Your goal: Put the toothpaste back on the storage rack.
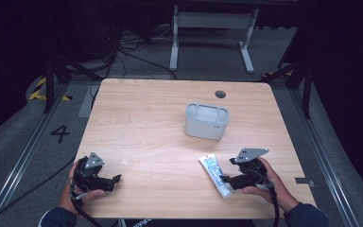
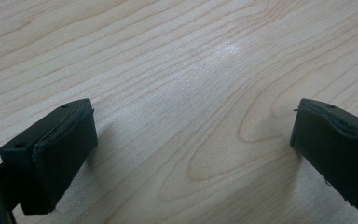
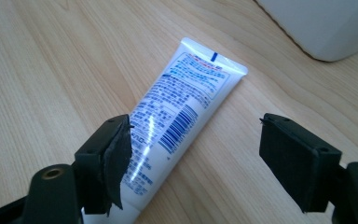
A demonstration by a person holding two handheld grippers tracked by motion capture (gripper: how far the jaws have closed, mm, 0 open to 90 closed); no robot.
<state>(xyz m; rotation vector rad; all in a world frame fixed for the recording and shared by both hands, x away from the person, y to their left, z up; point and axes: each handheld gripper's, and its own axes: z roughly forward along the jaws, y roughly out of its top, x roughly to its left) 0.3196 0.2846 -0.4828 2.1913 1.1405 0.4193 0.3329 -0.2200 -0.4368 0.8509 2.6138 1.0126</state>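
While both hands rest near the front edge of the light wooden tabletop (image 1: 151,123), each holds a black gripper low over the wood. The left gripper (image 1: 116,179) sits at the front left corner, well apart from everything else; in the left gripper view its two fingers (image 2: 58,149) stand wide apart with only bare wood grain between them, gripping nothing.

The right gripper (image 1: 224,178) is at the front right, its tips pointing toward the person's left and reaching the lower part of a white squeeze tube (image 1: 215,175). This tube lies flat on the tabletop, its flat crimped end pointing away from the person and its cap end toward the front edge. In the right gripper view the tube (image 3: 177,116) shows blue printed text and a barcode on its upper face. The right gripper's fingers (image 3: 298,161) are spread open: one finger overlaps the tube's edge, the other stands off to the side over bare wood, so the tube is not clamped.

Behind the tube, near the middle of the tabletop, stands a grey rectangular holder (image 1: 206,122) with compartments open at the top, apart from the tube.
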